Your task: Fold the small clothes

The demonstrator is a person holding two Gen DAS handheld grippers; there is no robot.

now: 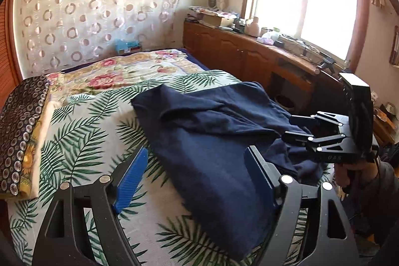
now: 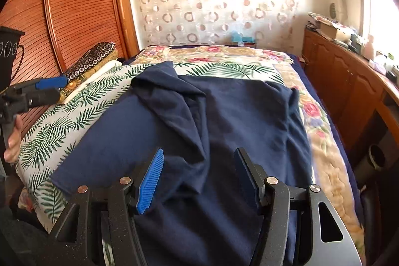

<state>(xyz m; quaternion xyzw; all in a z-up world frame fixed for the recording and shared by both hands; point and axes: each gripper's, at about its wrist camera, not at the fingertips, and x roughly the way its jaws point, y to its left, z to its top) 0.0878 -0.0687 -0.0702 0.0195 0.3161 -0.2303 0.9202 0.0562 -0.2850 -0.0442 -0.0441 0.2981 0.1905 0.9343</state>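
1. Your left gripper has its jaws spread wide and grips nothing; its blue ribbed pad hangs over the palm-leaf sheet, while the other finger sits over the near edge of the navy garment.
2. Your right gripper is also wide open and empty, with both fingers above a rumpled fold in the garment's middle.
3. In the left wrist view, your right gripper's fingers point in over the garment's bunched right side; you cannot tell from there whether they touch the cloth.
4. In the right wrist view, your left gripper sits at the far left, beside the bed's edge, apart from the garment.
5. The navy garment lies spread on the bed, mostly flat, with one flap folded across its upper left part.
6. Beyond it lies a floral blanket.
7. A folded dark patterned cloth rests at the bed's left side, beside a slatted wooden door.
8. A wooden cabinet under the window runs along the right.
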